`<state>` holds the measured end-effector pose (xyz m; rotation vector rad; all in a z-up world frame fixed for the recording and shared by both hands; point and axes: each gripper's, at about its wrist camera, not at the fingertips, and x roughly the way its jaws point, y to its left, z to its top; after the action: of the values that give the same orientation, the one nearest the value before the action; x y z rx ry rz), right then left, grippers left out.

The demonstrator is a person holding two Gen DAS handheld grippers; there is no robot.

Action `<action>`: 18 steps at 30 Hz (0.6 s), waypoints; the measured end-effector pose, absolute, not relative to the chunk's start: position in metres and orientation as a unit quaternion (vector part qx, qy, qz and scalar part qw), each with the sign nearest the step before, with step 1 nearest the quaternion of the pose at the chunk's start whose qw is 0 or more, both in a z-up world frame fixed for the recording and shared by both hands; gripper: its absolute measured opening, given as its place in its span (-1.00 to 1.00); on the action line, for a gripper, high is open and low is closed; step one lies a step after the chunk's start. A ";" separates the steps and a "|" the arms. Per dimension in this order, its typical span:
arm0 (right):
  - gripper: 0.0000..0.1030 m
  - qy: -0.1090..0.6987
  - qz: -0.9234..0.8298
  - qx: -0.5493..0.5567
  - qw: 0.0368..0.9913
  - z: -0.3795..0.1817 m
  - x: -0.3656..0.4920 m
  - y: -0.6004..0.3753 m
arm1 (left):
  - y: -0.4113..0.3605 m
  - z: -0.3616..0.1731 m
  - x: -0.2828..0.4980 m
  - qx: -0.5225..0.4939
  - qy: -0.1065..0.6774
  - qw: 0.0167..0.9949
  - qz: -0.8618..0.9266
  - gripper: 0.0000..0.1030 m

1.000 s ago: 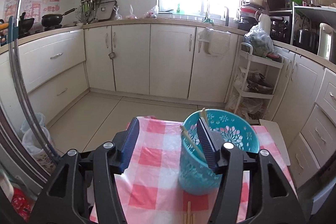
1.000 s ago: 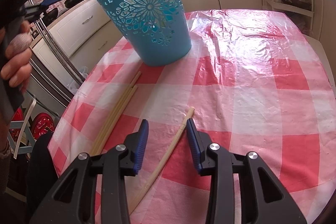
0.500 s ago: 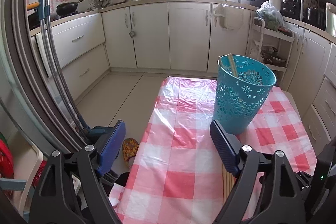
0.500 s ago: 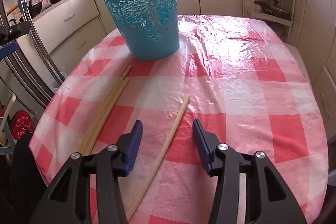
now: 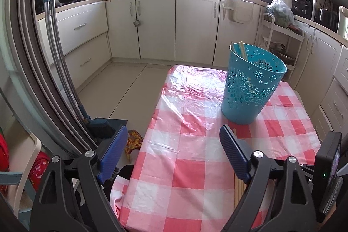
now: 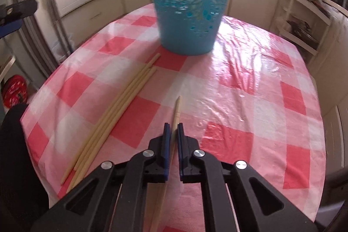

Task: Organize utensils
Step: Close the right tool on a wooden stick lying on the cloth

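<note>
A teal cut-out basket (image 5: 252,84) stands on the red-and-white checked tablecloth (image 5: 191,158), with chopsticks (image 5: 240,50) leaning inside it. It also shows in the right wrist view (image 6: 189,3). My right gripper (image 6: 173,126) is shut on a single wooden chopstick (image 6: 176,109) that points toward the basket. A bundle of several chopsticks (image 6: 121,105) lies on the cloth to its left. My left gripper (image 5: 171,145) is open and empty, above the near left part of the table.
Cream kitchen cabinets (image 5: 156,23) run along the back and right. A white shelf rack (image 5: 280,45) stands right of the table. A mop and pole (image 5: 65,71) lean at the left. A slipper (image 5: 133,140) lies on the floor by the table edge.
My right gripper has closed on the single chopstick. My left gripper has pulled back from the basket and lowered, leaving the chopsticks inside it.
</note>
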<state>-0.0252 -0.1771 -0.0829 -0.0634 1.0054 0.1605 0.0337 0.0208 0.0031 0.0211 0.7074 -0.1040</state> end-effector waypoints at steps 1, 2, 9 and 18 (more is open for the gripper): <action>-0.86 0.485 0.095 -0.036 0.869 -0.083 -0.025 -0.178 | 0.021 0.002 0.034 0.010 0.348 0.936 -0.051 0.60; -0.86 0.491 0.104 -0.033 0.864 -0.082 -0.025 -0.178 | 0.021 0.002 0.033 0.010 0.349 0.936 -0.051 0.60; -0.62 0.510 0.090 -0.019 0.855 -0.082 -0.023 -0.179 | 0.018 -0.004 0.035 0.013 0.358 0.932 -0.052 0.60; -0.66 0.519 0.081 -0.021 0.851 -0.080 -0.026 -0.177 | 0.011 -0.008 0.032 0.024 0.362 0.930 -0.056 0.64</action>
<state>-0.0262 -0.1772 -0.0796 -0.0442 1.0933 0.1714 0.0316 0.0106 -0.0078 0.0501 0.7414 -0.1151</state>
